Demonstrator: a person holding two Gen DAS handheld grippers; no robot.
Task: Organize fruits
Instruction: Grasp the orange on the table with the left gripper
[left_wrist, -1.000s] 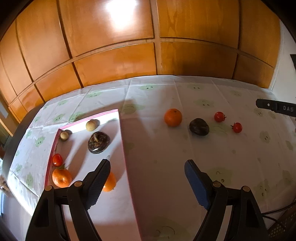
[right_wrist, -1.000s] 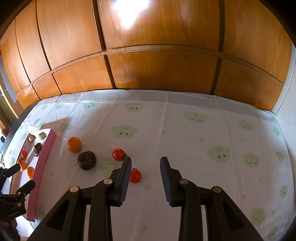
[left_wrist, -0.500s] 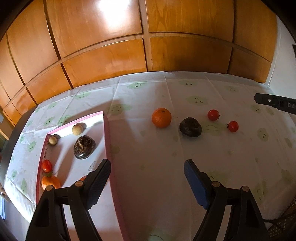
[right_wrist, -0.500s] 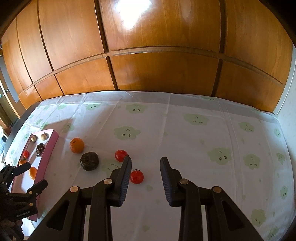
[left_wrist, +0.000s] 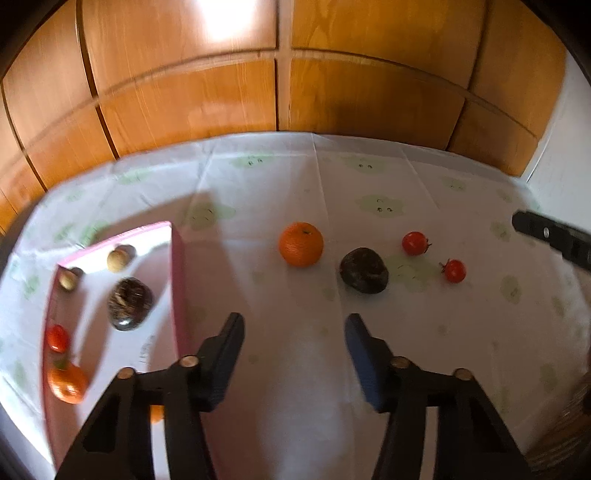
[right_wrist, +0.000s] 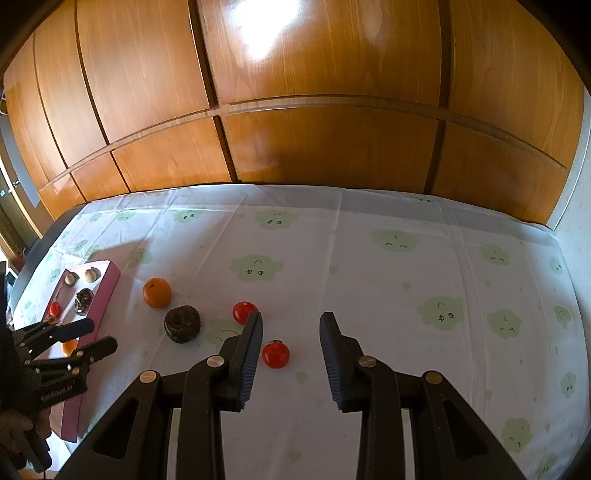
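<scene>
- My left tongs (left_wrist: 293, 338) have just been closing; the jaws stand apart with nothing between them, over bare cloth just right of the pink tray (left_wrist: 179, 280).
- My right tongs (right_wrist: 291, 332) are released too, narrow gap, gripping nothing; a small tomato (right_wrist: 275, 354) lies on the cloth at their 7 o'clock.
- From the left tongs, the loose orange (left_wrist: 301, 244) sits at 12 o'clock, the dark fruit (left_wrist: 364, 270) at 1 o'clock.
- The tray holds fruit already.
</scene>
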